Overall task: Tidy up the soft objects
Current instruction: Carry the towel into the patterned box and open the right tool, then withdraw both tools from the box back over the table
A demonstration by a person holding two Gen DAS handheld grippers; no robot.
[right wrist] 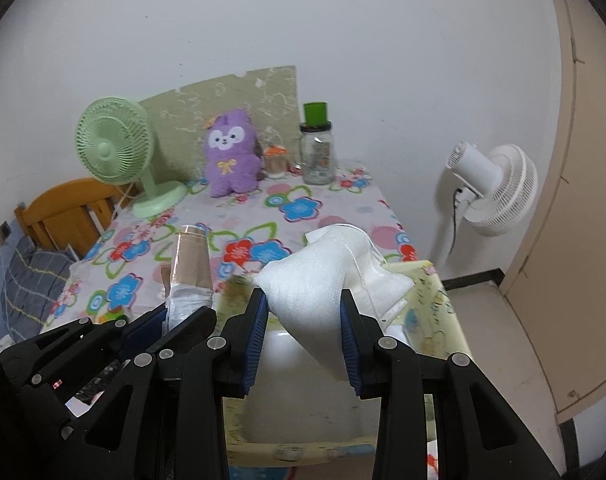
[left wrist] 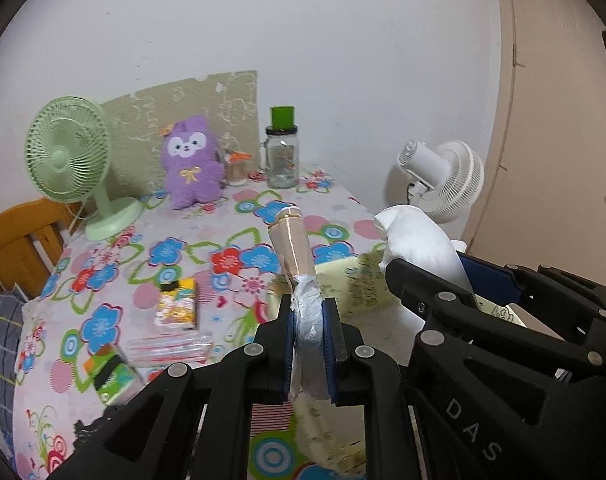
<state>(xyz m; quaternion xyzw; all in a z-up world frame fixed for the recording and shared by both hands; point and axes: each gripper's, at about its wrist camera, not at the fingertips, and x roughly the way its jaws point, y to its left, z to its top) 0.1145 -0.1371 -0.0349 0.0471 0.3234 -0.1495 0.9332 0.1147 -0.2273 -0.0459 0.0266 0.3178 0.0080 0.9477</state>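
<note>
Both grippers loaded, hovering over the pale yellow fabric bin [right wrist: 439,300]

Left gripper [left wrist: 308,344] clamps the tan rolled cloth bundle [left wrist: 293,248] pointing up-frame; right gripper [right wrist: 305,340] squeezes the white padded pouch [right wrist: 323,280], bin directly below.

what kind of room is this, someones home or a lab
Most likely a lived-in home, perhaps a bedroom corner. A flowered tablecloth covers the table, with a purple plush toy and a green desk fan at the back, and a white standing fan on the floor.
</note>
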